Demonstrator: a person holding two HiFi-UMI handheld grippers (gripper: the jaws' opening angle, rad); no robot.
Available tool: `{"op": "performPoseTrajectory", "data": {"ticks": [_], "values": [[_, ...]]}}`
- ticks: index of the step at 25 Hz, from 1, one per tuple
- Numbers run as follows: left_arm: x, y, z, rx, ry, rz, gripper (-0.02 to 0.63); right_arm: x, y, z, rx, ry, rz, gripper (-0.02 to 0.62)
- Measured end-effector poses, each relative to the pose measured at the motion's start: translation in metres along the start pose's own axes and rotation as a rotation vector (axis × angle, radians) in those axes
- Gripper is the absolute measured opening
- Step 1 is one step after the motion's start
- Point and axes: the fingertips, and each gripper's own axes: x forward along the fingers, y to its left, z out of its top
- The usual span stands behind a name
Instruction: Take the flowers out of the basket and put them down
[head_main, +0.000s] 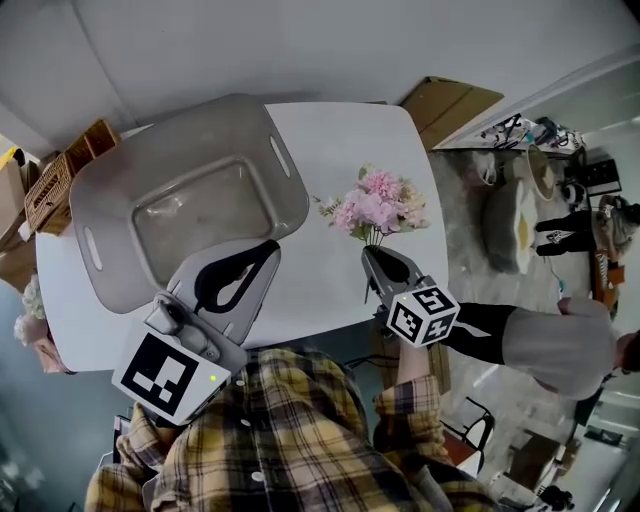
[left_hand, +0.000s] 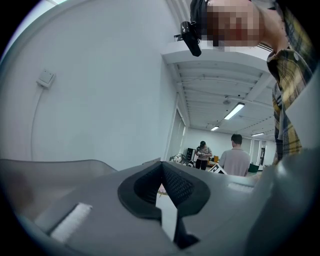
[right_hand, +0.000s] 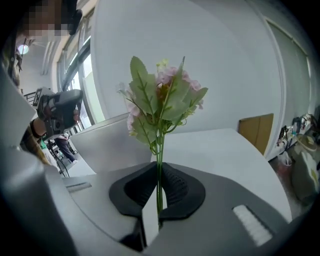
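Flowers (head_main: 378, 205) just beside grey basket (head_main: 200, 122), stems tight in right gripper (head_main: 374, 256).

Your basket (head_main: 150, 150), at the left of the head view, looks like moulded grey plastic, smooth and matt, its floor a little duller and scuffed. The worktop (head_main: 340, 140) under it is white and smooth with a soft sheen. The flowers (right_hand: 162, 97) look like cloth: pale pink petals, matt green leaves, thin smooth stems. Your left tongs (left_hand: 161, 169) and right tongs (right_hand: 159, 170) have matt grey plastic shells and black ribbed pads (right_hand: 176, 187) that look rubbery. Your shirt (head_main: 300, 440) is checked woven cloth. At the upper left stands a woven wicker crate (head_main: 55, 185), and at top centre brown matt cardboard (head_main: 450, 105)
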Motion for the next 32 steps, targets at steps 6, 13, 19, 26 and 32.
{"op": "performPoseTrajectory", "data": {"ticks": [6, 13, 19, 26, 32], "values": [[0.003, -0.002, -0.002, -0.001, 0.010, 0.010, 0.012, 0.020, -0.015, -0.060, 0.079, 0.119, -0.013, 0.031], [-0.001, 0.009, -0.008, -0.008, 0.017, 0.031, 0.012, 0.047, -0.022, -0.109, 0.122, 0.255, -0.023, 0.041], [-0.002, 0.017, -0.008, -0.006, 0.008, 0.048, 0.012, 0.061, -0.026, -0.127, 0.117, 0.316, -0.015, 0.052], [-0.003, 0.019, -0.010, -0.013, 0.018, 0.055, 0.012, 0.069, -0.032, -0.137, 0.111, 0.345, -0.023, 0.064], [-0.003, 0.021, -0.009, -0.016, 0.015, 0.062, 0.012, 0.070, -0.032, -0.140, 0.109, 0.349, -0.013, 0.092]]}}
